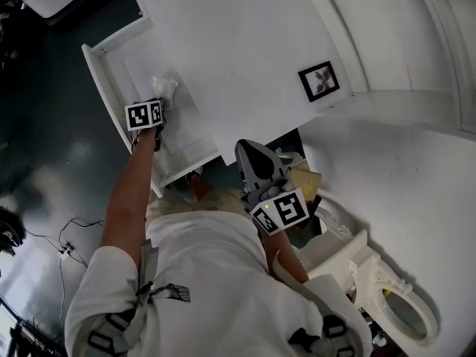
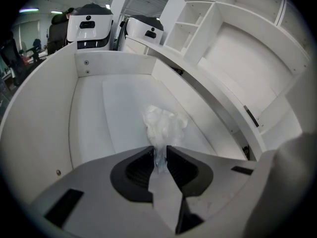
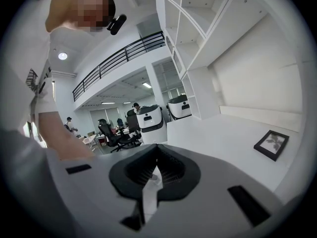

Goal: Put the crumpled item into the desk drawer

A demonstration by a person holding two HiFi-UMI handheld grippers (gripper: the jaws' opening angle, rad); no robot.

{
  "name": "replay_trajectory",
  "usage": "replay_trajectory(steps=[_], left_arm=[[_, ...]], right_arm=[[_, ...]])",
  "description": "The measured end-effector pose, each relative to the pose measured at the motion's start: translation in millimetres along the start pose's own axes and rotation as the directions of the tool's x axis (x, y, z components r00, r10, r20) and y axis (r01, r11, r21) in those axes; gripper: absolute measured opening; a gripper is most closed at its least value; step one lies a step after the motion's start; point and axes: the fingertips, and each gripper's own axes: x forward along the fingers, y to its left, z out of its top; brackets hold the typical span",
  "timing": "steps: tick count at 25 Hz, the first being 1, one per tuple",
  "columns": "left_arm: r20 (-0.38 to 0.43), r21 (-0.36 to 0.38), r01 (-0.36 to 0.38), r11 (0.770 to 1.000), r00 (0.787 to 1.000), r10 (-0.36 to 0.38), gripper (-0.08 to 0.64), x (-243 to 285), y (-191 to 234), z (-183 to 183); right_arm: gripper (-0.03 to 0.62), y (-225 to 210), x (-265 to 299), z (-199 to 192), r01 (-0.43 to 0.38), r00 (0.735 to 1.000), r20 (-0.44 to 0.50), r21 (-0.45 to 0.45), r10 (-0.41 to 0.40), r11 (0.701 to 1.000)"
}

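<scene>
My left gripper [image 2: 159, 151] pinches the crumpled white translucent wad [image 2: 164, 125] over the open white desk drawer [image 2: 89, 128]. My right gripper [image 3: 156, 148] is closed, empty.

In the head view, the left claw [image 1: 161, 103] covers the wad's [image 1: 165, 88] lower part, and the counter [image 1: 245, 36] hides one side of the drawer [image 1: 96, 69]. The yellow thing [image 1: 306, 177] beside the right claw [image 1: 244, 149] is too cramped to identify.
</scene>
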Motion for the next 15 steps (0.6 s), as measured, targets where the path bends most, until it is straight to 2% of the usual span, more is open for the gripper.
replay_trajectory(steps=[6,11,15], left_arm=[[0.047,0.010,0.002,1.000,0.999,-0.003,0.098,-5,-1,6],[0.098,0.046,0.014,0.999,0.995,-0.019,0.126,-17,-4,17],[0.133,0.012,0.059,0.998,0.989,-0.060,0.149,-27,-7,22]], right_arm=[[0.011,6,0,-1,0.011,1.000,0.009,0.001,-0.011,1.000],[0.011,15,3,4,0.009,1.000,0.024,-0.004,-0.008,1.000],[0.011,26,5,8,-0.001,0.999,0.036,-0.012,0.001,1.000]])
